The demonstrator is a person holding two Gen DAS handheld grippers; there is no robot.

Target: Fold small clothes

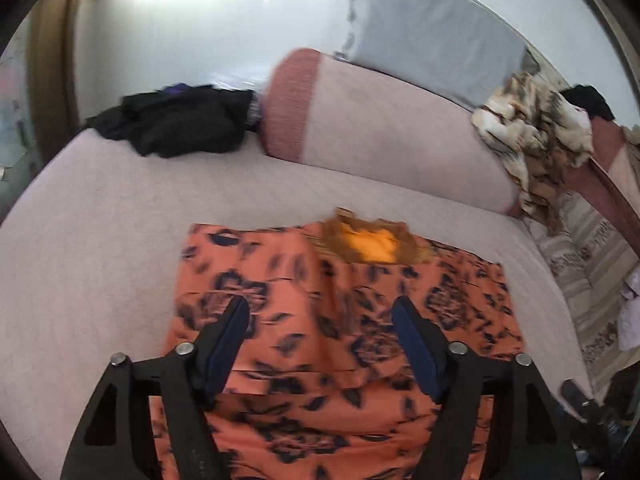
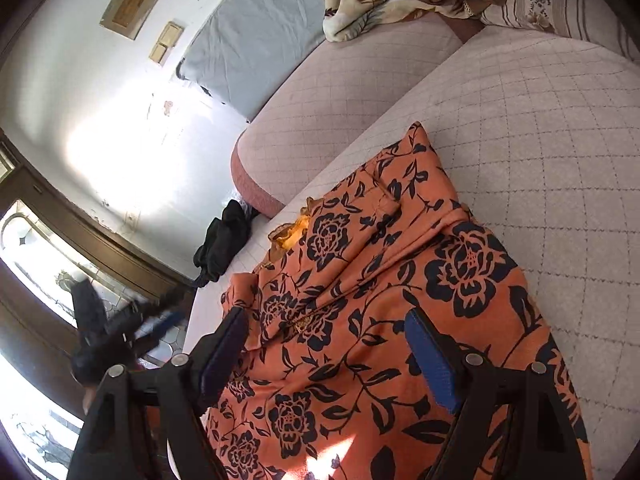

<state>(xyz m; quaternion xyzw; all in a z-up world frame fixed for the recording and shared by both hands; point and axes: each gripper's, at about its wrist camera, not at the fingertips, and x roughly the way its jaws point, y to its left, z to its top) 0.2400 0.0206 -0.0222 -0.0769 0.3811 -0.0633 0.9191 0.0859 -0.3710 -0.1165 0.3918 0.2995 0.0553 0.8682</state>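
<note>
Left gripper (image 1: 320, 312): jaws spread wide, nothing between them, poised above the middle of the orange floral garment (image 1: 340, 340). Right gripper (image 2: 324, 328): jaws equally wide and holding nothing, over the same garment (image 2: 360, 320) from its other side. Neither pad visibly touches the cloth; with both pairs parted, the stance reads as a pause between grasps, each ready to take an edge for the next fold.

The garment lies spread on the pink quilted sofa seat (image 1: 100, 260), reaching toward the seat's front edge, its yellow-lined neckline (image 1: 368, 240) turned toward the backrest. One side panel appears already folded inward, so the flat seat serves as the folding surface.

Outward: a black clothing heap (image 1: 180, 120) sits at the seat's far left corner, well apart, probably awaiting its turn. A patterned blanket (image 1: 532, 136) drapes over the backrest (image 1: 380, 132), with a grey cushion (image 1: 432, 36) against the wall behind.
</note>
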